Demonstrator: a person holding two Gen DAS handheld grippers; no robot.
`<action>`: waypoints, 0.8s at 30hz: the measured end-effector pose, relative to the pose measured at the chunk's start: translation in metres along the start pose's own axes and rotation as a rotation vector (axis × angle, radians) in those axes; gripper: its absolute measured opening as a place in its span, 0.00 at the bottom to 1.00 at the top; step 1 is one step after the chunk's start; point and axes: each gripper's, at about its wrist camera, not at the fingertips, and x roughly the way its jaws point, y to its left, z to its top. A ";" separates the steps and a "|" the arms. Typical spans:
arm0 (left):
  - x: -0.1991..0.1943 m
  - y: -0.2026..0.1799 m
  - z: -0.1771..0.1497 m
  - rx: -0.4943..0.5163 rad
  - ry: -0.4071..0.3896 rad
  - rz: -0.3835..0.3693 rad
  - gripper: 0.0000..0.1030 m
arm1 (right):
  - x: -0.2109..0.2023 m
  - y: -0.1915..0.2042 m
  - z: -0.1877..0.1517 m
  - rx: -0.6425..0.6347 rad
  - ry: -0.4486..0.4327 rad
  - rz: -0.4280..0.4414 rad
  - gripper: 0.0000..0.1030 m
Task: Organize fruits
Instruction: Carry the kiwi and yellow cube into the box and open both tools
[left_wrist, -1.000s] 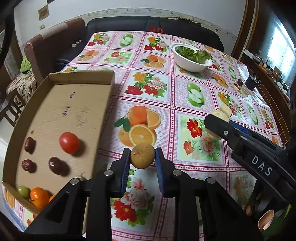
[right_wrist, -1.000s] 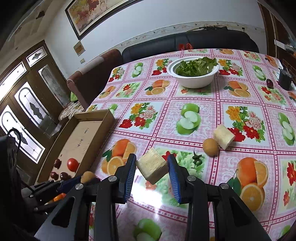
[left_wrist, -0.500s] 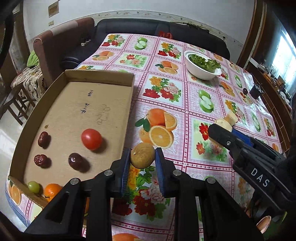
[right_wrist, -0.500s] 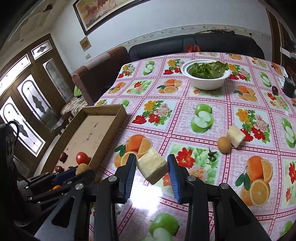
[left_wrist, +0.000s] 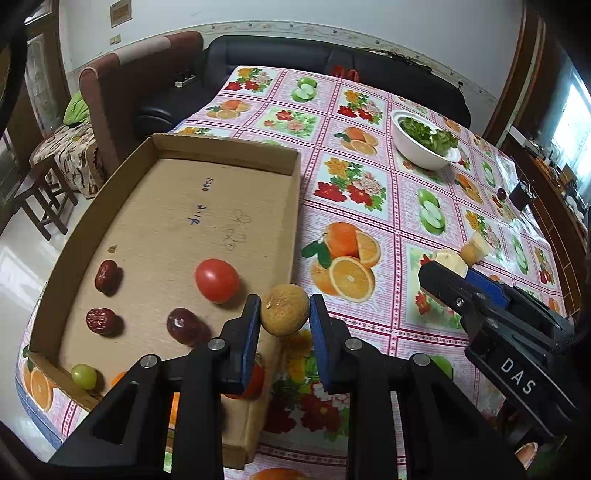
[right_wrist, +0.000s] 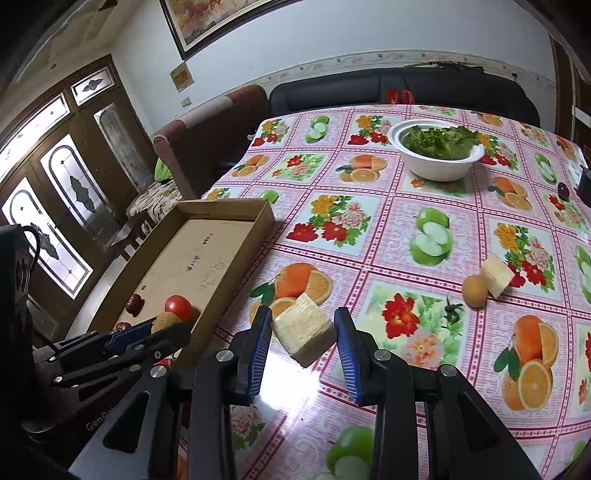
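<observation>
Home living-dining room, fruit-print tablecloth (right_wrist: 369, 258) on the table, black sofa (right_wrist: 406, 92) far side, framed painting (right_wrist: 221, 18), stained-glass wooden doors (right_wrist: 55, 192) left

Tablecloth (right_wrist: 369, 266) glossy, plastic-looking; tray (left_wrist: 177, 206) matt brown cardboard; tomato (left_wrist: 217, 280) smooth, shiny; round brown fruit (left_wrist: 284, 309) dull, rough; bowl (right_wrist: 439, 166) smooth white

Two downward wrist views, shared tray (left_wrist: 110, 206)

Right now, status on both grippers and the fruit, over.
Left gripper shut on brown fruit, over the box edge. Right gripper shut on pale block above table. Nothing blocking the box.
</observation>
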 end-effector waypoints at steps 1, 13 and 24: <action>0.000 0.002 0.000 -0.003 0.000 0.002 0.23 | 0.001 0.002 0.000 -0.002 0.002 0.002 0.34; 0.001 0.029 0.006 -0.039 -0.001 0.034 0.23 | 0.013 0.022 0.006 -0.037 0.018 0.026 0.34; 0.005 0.054 0.013 -0.070 0.004 0.060 0.23 | 0.025 0.048 0.014 -0.077 0.027 0.063 0.34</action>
